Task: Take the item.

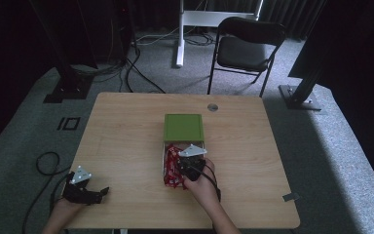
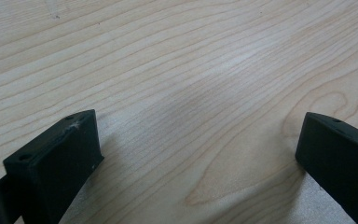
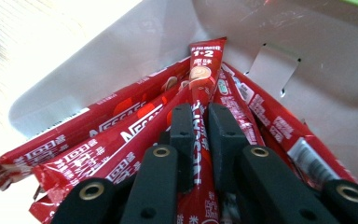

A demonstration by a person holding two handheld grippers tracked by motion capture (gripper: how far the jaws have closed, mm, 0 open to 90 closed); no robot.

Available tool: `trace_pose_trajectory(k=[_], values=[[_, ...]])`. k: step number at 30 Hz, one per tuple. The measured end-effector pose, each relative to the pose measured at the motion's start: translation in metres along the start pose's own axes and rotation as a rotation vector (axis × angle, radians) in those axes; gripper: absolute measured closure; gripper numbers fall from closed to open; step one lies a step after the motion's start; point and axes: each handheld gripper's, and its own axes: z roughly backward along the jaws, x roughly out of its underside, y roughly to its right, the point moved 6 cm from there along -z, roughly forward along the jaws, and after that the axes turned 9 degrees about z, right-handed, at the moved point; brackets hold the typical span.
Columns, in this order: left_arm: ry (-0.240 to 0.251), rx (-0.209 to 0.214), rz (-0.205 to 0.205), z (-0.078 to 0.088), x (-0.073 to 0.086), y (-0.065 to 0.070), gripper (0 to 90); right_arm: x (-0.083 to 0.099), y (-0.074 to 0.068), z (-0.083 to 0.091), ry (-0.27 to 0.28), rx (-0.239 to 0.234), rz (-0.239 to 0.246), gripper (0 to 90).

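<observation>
Pinching one red coffee stick (image 3: 200, 116) between the right gripper (image 3: 200, 135) jaws, inside the open box (image 3: 121, 51).
Left gripper (image 2: 198, 154) jaws spread wide, bare table (image 2: 177, 70) between them.

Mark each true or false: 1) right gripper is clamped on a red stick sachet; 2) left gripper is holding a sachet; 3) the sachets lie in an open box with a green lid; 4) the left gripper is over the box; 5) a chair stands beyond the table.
1) True. The right gripper has its jaws closed on a red stick sachet.
2) False. The left gripper is open, with bare wooden table between its jaws.
3) True. The sachets lie in a white open box whose green lid is folded back.
4) False. It sits near the table's front left corner, apart from the box.
5) True. A black chair stands on the carpet past the far edge.
</observation>
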Motion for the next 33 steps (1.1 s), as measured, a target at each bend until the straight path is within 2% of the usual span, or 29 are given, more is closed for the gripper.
trace_pose_trajectory(k=[8, 15, 18, 22, 27, 33], values=[[0.000, 0.000, 0.001, 0.000, 0.000, 0.000, 0.7, -0.004, 0.001, 0.009, 0.045, -0.036, -0.036, 81.2], [0.000, 0.000, 0.000, 0.000, 0.000, 0.000, 0.7, -0.006, 0.001, 0.016, 0.041, -0.040, -0.012, 81.9], [0.000, 0.000, 0.000, 0.000, 0.000, 0.000, 0.7, -0.006, 0.000, 0.021, 0.056, -0.048, -0.009, 81.9], [0.000, 0.000, 0.000, 0.000, 0.000, 0.000, 0.7, -0.005, 0.000, 0.027, 0.075, -0.067, -0.029, 82.0], [0.001, 0.000, 0.001, 0.000, 0.000, 0.000, 0.7, -0.004, -0.004, 0.036, 0.082, -0.080, -0.026, 82.0], [0.000, 0.000, 0.000, 0.000, 0.000, 0.000, 0.7, -0.006, -0.008, 0.050, 0.121, -0.097, -0.040, 82.0]])
